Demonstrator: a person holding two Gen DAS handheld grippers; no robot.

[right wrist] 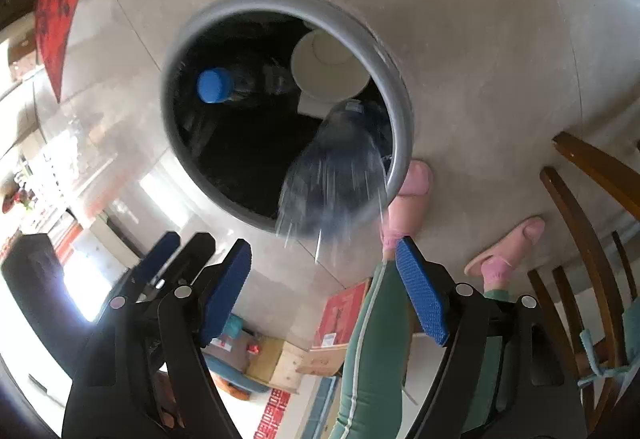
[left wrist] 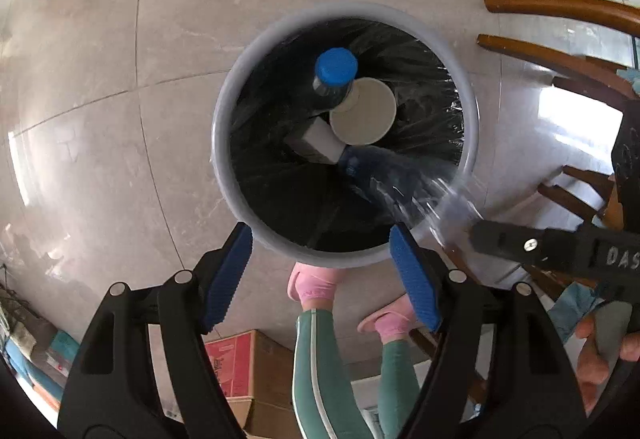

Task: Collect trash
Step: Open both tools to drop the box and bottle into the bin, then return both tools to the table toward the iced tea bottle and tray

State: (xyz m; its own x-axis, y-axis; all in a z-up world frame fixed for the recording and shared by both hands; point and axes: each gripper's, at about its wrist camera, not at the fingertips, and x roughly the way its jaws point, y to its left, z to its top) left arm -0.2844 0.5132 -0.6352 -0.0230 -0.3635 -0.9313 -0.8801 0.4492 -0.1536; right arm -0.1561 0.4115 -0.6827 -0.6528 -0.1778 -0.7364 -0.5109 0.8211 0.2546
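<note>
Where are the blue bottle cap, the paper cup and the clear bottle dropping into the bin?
blue bottle cap point(left wrist: 336, 66), left wrist view, cap top.
paper cup point(right wrist: 330, 65), right wrist view, its pale inside.
clear bottle point(right wrist: 336, 183), right wrist view, blurred body.

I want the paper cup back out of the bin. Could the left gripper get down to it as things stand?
Probably yes. The left gripper hangs open right above the bin, and the paper cup lies on top with its mouth up. The clear bottle dropping in beside it may crowd the way.
</note>
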